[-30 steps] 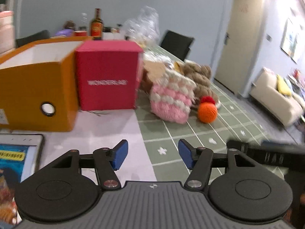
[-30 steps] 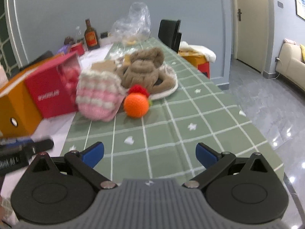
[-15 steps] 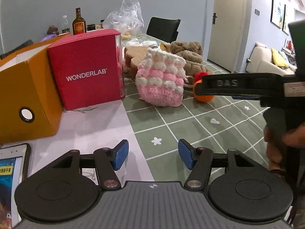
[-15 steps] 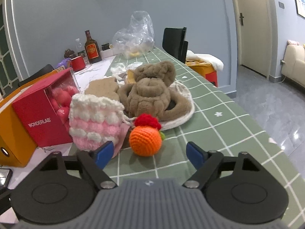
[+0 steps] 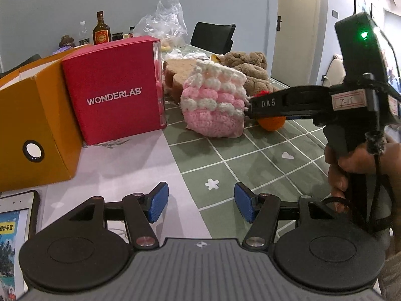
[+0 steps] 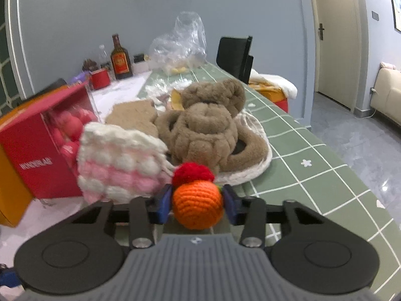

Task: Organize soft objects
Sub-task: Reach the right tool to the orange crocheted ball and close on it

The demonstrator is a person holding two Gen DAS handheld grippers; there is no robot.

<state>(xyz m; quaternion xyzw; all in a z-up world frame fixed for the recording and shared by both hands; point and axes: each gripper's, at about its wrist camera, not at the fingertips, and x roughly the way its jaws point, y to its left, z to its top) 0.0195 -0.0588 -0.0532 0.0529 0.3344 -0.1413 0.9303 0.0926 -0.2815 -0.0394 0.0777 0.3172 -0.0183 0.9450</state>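
Orange ball: right gripper jaws closing, pads touching it.
Left gripper: hanging open, empty.
Remaining: pink pouch, brown plush lying unsorted.

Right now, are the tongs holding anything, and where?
The right tongs, which have just been closing, pinch the round orange crocheted ball by its left and right sides. The left tongs are open and hold nothing.
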